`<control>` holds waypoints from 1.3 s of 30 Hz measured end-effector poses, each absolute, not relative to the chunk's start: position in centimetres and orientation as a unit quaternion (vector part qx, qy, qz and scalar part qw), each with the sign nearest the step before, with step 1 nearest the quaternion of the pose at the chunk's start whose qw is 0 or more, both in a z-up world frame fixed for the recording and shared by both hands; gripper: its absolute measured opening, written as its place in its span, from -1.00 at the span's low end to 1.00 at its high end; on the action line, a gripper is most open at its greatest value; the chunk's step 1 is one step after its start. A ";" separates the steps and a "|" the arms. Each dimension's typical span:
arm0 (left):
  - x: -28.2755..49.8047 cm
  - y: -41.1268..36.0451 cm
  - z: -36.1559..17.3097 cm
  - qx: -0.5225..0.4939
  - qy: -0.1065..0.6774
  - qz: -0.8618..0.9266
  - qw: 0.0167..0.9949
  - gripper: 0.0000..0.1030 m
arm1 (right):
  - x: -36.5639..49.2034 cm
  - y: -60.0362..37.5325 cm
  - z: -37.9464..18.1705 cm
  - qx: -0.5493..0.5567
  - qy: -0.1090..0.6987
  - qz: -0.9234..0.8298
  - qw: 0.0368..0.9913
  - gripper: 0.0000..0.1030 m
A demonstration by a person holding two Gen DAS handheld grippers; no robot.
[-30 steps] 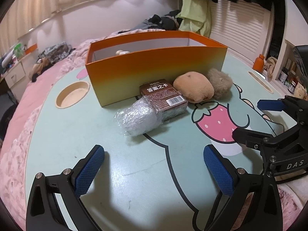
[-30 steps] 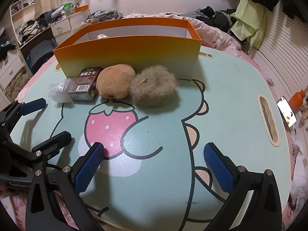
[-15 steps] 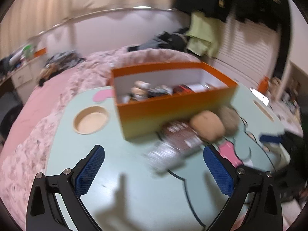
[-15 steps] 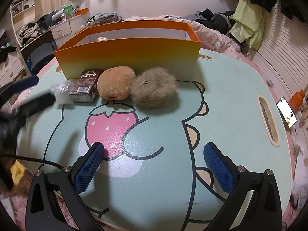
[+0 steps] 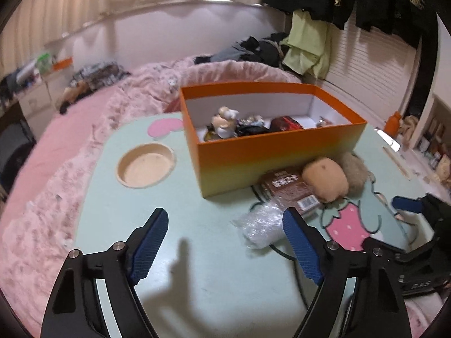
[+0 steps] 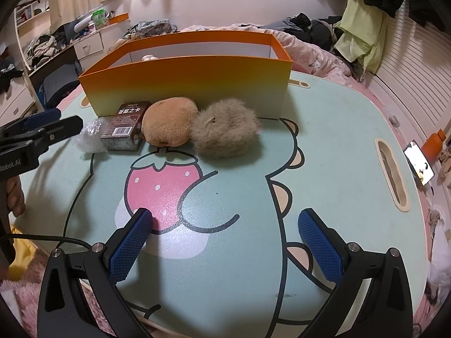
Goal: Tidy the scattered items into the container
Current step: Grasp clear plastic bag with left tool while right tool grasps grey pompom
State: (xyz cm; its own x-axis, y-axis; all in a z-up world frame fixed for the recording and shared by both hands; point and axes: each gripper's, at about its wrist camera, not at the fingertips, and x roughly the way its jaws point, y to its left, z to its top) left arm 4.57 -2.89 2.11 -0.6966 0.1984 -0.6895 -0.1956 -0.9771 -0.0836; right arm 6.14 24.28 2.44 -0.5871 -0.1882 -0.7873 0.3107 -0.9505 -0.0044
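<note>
An orange box [image 5: 276, 155] [image 6: 186, 84] stands on the cartoon table [image 5: 180, 202] with several small items inside. In front of it lie a clear plastic wrap [image 5: 262, 224] [image 6: 90, 136], a brown card pack [image 5: 290, 190] [image 6: 125, 125], a tan plush [image 5: 325, 180] [image 6: 169, 124] and a grey fluffy ball [image 5: 353, 173] [image 6: 225, 132]. My left gripper [image 5: 225, 242] is open and empty, raised above the table left of the wrap. My right gripper [image 6: 225, 242] is open and empty, low over the strawberry print, short of the plush items.
A round cup recess [image 5: 145, 164] sits left of the box. A slot [image 6: 391, 177] runs along the table's right side. A phone [image 6: 418, 166] and an orange bottle [image 6: 434, 143] lie past the right edge. A pink bed [image 5: 84, 129] surrounds the table.
My left gripper has risen and swung left, so the box's inside now shows. My right gripper has barely moved.
</note>
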 end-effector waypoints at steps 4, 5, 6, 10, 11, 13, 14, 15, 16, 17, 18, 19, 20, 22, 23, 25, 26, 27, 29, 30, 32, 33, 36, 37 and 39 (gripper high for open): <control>4.4 -3.0 1.7 -0.382 -0.011 0.917 0.113 0.46 | 6.2 24.3 2.4 0.432 0.071 -0.888 0.140 0.99; 4.4 -2.8 1.7 -0.380 -0.003 0.918 0.112 0.43 | 6.2 24.3 2.4 0.432 0.071 -0.888 0.140 0.99; 4.4 -2.7 1.7 -0.376 0.004 0.920 0.113 0.39 | 6.2 24.3 2.4 0.432 0.071 -0.888 0.140 0.99; 4.5 -2.1 1.9 -0.372 0.015 0.919 0.129 0.14 | 6.2 24.3 2.4 0.432 0.071 -0.888 0.140 0.99; 4.4 -1.9 1.9 -0.376 0.013 0.916 0.139 0.13 | 6.1 24.3 2.4 0.432 0.071 -0.888 0.140 0.99; 4.1 -1.7 1.7 -0.391 -0.001 0.906 0.162 0.13 | 6.1 24.3 2.4 0.432 0.071 -0.888 0.141 0.99; 4.0 -1.5 1.5 -0.395 -0.007 0.903 0.167 0.13 | 6.1 24.3 2.4 0.432 0.071 -0.888 0.142 0.99; 3.9 -1.3 1.3 -0.397 -0.009 0.902 0.169 0.13 | 6.1 24.3 2.4 0.432 0.071 -0.888 0.142 0.99; 3.8 -1.0 1.2 -0.396 -0.008 0.903 0.168 0.13 | 6.1 24.3 2.4 0.432 0.071 -0.888 0.143 0.99; 3.8 -0.8 1.1 -0.392 -0.004 0.904 0.168 0.13 | 6.1 24.3 2.3 0.432 0.071 -0.888 0.143 0.99; 3.8 -0.5 1.0 -0.388 0.003 0.906 0.166 0.06 | 6.0 24.3 2.3 0.432 0.071 -0.888 0.143 0.99; 3.8 -0.3 0.9 -0.386 0.009 0.908 0.166 -0.11 | 6.0 24.3 2.4 0.432 0.071 -0.888 0.143 0.99; 3.9 -0.2 0.9 -0.385 0.013 0.908 0.166 -0.24 | 6.0 24.3 2.3 0.432 0.071 -0.888 0.142 0.99; 4.3 -0.1 1.1 -0.379 0.024 0.911 0.158 -0.31 | 6.1 24.3 2.3 0.432 0.071 -0.888 0.143 0.99; 4.5 -0.3 1.3 -0.373 0.027 0.914 0.154 -0.31 | 6.1 24.3 2.3 0.431 0.070 -0.888 0.143 0.99; 5.1 -1.1 1.9 -0.363 0.023 0.918 0.156 -0.32 | 6.0 24.3 2.4 0.432 0.069 -0.888 0.142 0.99; 5.3 -1.6 2.3 -0.360 0.018 0.919 0.158 -0.32 | 6.0 24.4 2.4 0.432 0.065 -0.888 0.142 0.99; 5.5 -2.0 2.8 -0.357 0.015 0.921 0.159 -0.32 | 6.0 24.5 2.5 0.432 0.057 -0.888 0.144 0.99; 5.9 -2.9 3.7 -0.344 0.017 0.927 0.149 -0.32 | 5.9 25.1 2.9 0.429 0.036 -0.890 0.152 0.88; 6.1 -3.2 4.1 -0.336 0.020 0.931 0.141 -0.32 | 5.8 25.4 3.3 0.425 0.024 -0.892 0.154 0.82; 6.4 -3.7 4.8 -0.323 0.024 0.937 0.130 -0.32 | 5.3 25.9 4.2 0.413 0.007 -0.899 0.148 0.63; 6.5 -4.0 5.1 -0.320 0.023 0.938 0.128 -0.32 | 4.9 26.0 4.6 0.408 0.001 -0.902 0.143 0.62; 6.4 -4.3 5.5 -0.318 0.017 0.939 0.130 -0.32 | 3.3 25.8 5.3 0.408 -0.018 -0.902 0.138 0.45; 6.4 -4.3 5.6 -0.319 0.015 0.938 0.132 -0.32 | 2.5 25.6 5.3 0.414 -0.026 -0.899 0.140 0.35; 6.4 -4.1 5.5 -0.322 0.011 0.937 0.137 -0.32 | 1.2 25.5 5.1 0.426 -0.043 -0.893 0.142 0.22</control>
State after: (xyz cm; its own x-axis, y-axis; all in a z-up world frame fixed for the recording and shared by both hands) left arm 6.37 -4.14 5.54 -0.7556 0.2490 -0.6058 -0.2635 -0.9623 -0.0668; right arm 1.23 25.47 5.13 -0.5977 -0.2897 -0.7476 0.2160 -0.9561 0.1978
